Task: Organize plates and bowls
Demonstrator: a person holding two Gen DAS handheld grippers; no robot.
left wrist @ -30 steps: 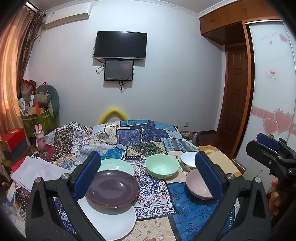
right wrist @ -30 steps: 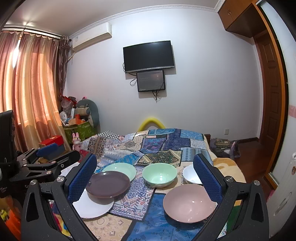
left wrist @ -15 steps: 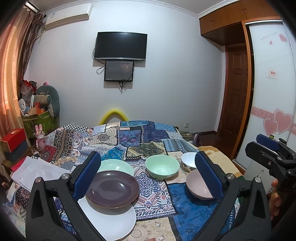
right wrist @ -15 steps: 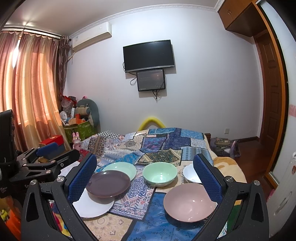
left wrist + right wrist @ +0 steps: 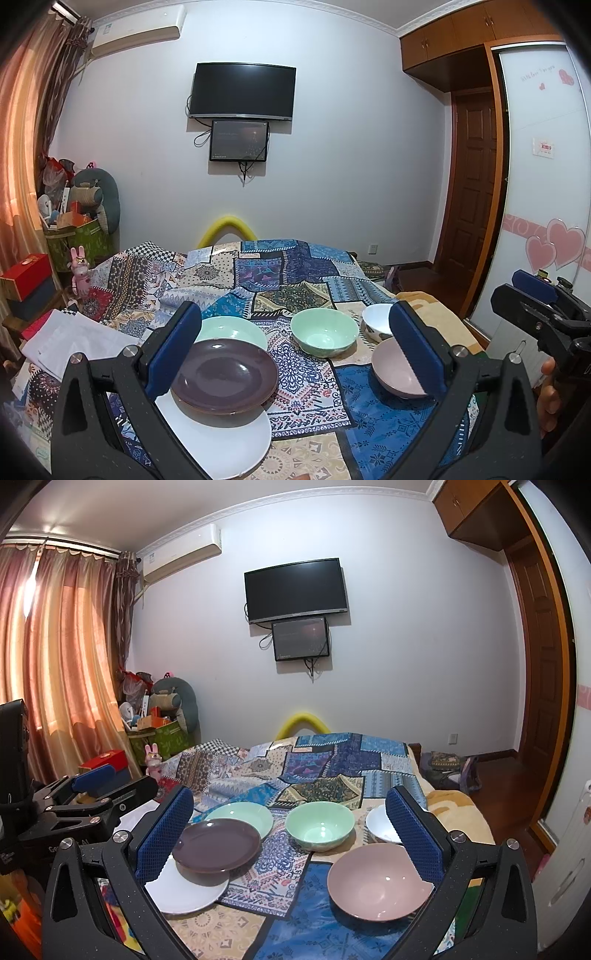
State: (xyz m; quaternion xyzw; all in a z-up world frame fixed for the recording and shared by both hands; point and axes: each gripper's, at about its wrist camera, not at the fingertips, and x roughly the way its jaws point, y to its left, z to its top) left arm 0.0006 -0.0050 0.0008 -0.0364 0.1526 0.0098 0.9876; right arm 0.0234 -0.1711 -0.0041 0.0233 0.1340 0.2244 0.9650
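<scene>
Left wrist view: the left gripper (image 5: 295, 347) is held wide open and empty above a purple plate (image 5: 224, 376) stacked on a white plate (image 5: 229, 443). The right gripper (image 5: 291, 834) is likewise spread wide, nothing gripped, near a pink bowl (image 5: 378, 882).

- Your left wrist camera looks forward between its own fingers (image 5: 173, 347), above the near end of the bed (image 5: 258, 273), facing the wall with the television (image 5: 242, 90).
- Your right wrist camera faces the same wall from just to the right, with the pink bowl (image 5: 380, 880) close.
- Both views share the purple plate (image 5: 223, 380), the green bowl (image 5: 319, 823) and the patchwork cover (image 5: 317, 764).
</scene>
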